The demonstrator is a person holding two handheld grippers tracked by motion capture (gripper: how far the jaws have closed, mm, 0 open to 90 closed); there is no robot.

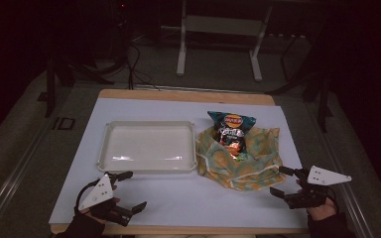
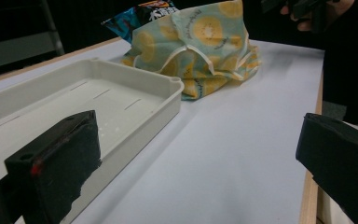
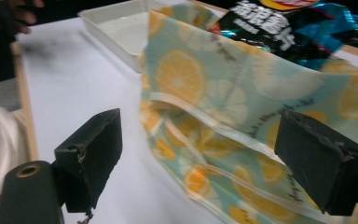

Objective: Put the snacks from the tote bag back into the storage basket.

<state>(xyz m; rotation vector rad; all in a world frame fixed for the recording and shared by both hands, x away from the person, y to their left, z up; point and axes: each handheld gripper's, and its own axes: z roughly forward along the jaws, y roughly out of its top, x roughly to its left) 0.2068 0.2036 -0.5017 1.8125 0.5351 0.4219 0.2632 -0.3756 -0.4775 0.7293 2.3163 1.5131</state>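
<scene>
Right gripper (image 1: 282, 182), jaws spread, faces the fruit-print bag's (image 3: 223, 116) near hem just ahead; I'd pinch one layer only. Left gripper (image 1: 127, 191) idles, spread, beside the tray (image 1: 106, 148).

The left tongs (image 1: 130, 190) are black, with a grey three-cornered plate on top that has small dark holes. The right tongs (image 1: 280, 181) are also black and carry the same kind of grey plate with dots. Each jaw ends in a thick black block with rough edges. The person wears dark sleeves on both arms. In the left gripper view, one jaw block has a small red mark.
</scene>
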